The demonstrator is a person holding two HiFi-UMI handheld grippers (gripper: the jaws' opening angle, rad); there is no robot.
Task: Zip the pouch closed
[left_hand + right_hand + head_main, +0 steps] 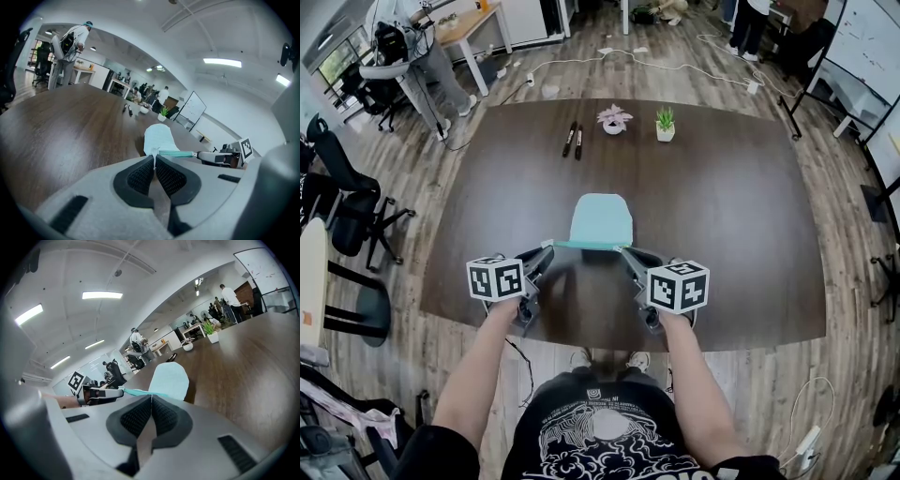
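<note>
Far left, off the worktop [741,216], a black chair [347,211] stands on the wooden floor.

Left gripper [547,248]: held over the near part of the worktop, pointing inward toward the centre. In the left gripper view its jaws [154,161] are closed together, pinching a small white tab at the left end of the pouch [602,220]. We see no gap between the pads.

Behind it, at the far side of the worktop, two dark pens [573,141] lie side by side, well apart from the pouch.

Pouch: pale blue-green, at the middle of the worktop's near half, between the two grippers. Its near edge carries a teal zip [586,245], which shows as one thin straight line stretched from the one set of jaws to the other. The body of the pouch extends away from us, with a shadow on the worktop beneath it. We cannot tell whether its far end touches the surface, nor where the slider sits.

Right of the pens stand a pink plant [614,119] and a green plant [665,124], each in a small white pot, close together.

Right gripper [624,251]: mirrors the left, pointing inward. In the right gripper view its jaws [151,399] are closed, with the right end of the zip edge meeting their tips.
</note>
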